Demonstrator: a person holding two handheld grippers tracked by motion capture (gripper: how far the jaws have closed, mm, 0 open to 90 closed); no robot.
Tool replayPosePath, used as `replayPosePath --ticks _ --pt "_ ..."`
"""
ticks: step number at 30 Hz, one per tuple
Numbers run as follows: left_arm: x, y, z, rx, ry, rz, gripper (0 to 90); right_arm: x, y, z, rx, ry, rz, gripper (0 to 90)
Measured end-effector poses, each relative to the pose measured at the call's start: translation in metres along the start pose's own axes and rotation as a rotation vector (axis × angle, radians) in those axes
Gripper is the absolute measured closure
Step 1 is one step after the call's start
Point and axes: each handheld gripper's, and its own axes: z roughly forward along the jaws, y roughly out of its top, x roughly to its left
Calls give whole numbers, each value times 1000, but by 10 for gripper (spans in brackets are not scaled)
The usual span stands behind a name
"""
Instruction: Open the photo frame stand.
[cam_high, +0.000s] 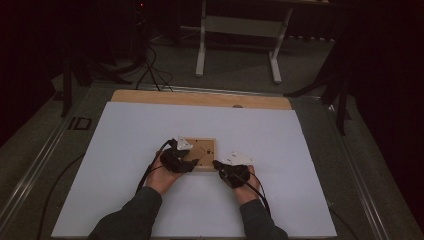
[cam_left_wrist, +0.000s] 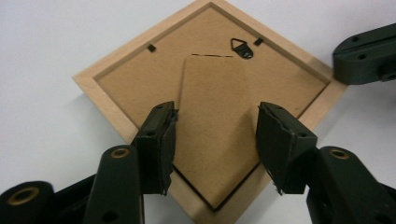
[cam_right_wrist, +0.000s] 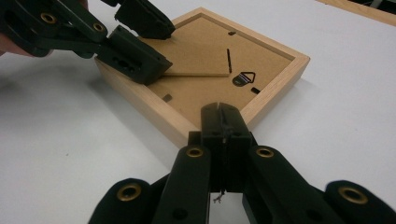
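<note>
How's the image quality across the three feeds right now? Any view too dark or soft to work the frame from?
High view: dim, room nearly black, the picture frame small and soft between both grippers. Left gripper view: bright, even light; the backing and hanger crisp, the left gripper jaws near the lens slightly soft. Right gripper view: well lit, soft shadow beside the frame, right gripper sharp enough.

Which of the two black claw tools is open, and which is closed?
The left gripper is open, jaws spread over the wooden picture frame's fold-out cardboard stand. The right gripper is shut, jaws pressed together.

Dim room; grey floor (cam_high: 240, 65), white desk frame (cam_high: 240, 30) behind the table
</note>
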Motion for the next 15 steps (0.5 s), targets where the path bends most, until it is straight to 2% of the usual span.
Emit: replayPosePath --ticks 5,10,15 --pt "-2 5 -1 20 15 21 514 0 0 0 0 -1 -4 898" --pt "-6 12 -9 -17 41 33 514 0 0 0 -1 0 -7 898" --pt "-7 18 -13 -47 41 30 513 1 0 0 -2 -5 -8 898"
